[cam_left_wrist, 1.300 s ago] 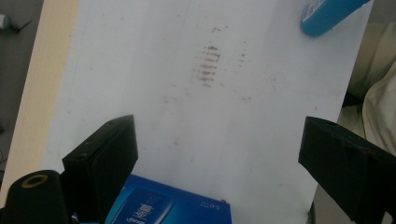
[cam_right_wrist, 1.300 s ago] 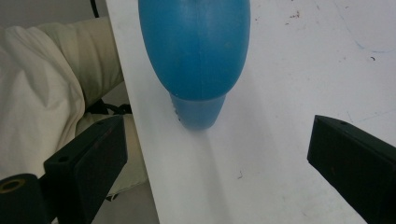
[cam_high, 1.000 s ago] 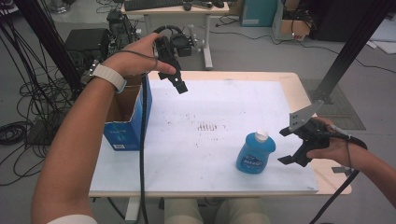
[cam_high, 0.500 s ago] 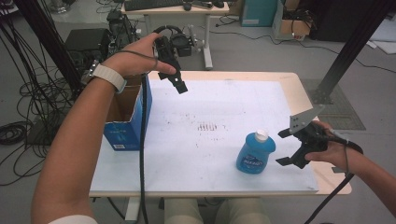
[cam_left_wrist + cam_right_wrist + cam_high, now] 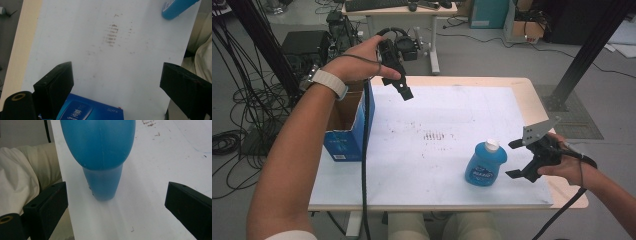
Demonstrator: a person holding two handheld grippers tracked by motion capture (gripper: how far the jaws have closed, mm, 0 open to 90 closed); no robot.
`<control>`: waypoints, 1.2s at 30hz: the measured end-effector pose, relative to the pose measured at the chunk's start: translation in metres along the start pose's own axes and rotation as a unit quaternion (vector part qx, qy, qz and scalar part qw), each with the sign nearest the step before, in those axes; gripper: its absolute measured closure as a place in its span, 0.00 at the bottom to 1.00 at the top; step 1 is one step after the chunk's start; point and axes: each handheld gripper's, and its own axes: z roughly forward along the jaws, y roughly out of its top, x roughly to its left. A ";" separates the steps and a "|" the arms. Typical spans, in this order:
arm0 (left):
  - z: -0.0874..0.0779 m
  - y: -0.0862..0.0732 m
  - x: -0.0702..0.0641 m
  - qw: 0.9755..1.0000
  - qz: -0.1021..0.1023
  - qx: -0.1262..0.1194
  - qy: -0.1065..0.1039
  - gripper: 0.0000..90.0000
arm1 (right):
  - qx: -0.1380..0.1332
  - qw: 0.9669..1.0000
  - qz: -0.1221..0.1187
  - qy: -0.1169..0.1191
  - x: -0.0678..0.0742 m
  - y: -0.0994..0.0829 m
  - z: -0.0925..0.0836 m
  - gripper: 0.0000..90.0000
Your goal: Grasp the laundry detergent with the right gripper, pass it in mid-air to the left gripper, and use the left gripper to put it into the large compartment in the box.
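A blue bottle (image 5: 485, 164) with a white cap stands upright near the front right of the white table (image 5: 447, 112). Just to its right my right gripper (image 5: 511, 159) is open, jaws pointing at the bottle without touching it. In the right gripper view the bottle (image 5: 100, 147) looms close ahead of the wide-apart jaws of that gripper (image 5: 117, 195). My left gripper (image 5: 404, 92) hangs in the air over the table's back left, by an open blue cardboard box (image 5: 348, 125). It is open and empty (image 5: 117, 75), looking down on the box's blue side (image 5: 90, 111) and the far-off bottle (image 5: 175, 7).
Brown smudges (image 5: 437, 135) mark the middle of the table. The left gripper's cable (image 5: 363, 165) hangs down past the box. Behind the table stand a desk (image 5: 402, 10), dark equipment (image 5: 307, 45) and floor cables. A black frame post (image 5: 584, 55) rises at back right.
My right gripper has edged a little nearer the bottle and the front edge. The left hand and the bottle have stayed put.
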 end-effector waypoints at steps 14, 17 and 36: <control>0.000 -0.001 0.000 1.000 -0.002 -0.001 0.001 0.13 | -0.019 0.999 0.038 0.011 0.007 -0.004 0.006 0.05; 0.000 -0.001 0.000 1.000 -0.002 0.000 0.000 0.13 | -0.021 0.999 0.039 0.013 0.007 -0.006 0.007 0.05; 0.001 -0.001 0.000 1.000 -0.004 -0.002 -0.002 0.13 | -0.034 0.998 0.042 0.024 0.008 -0.010 0.013 0.05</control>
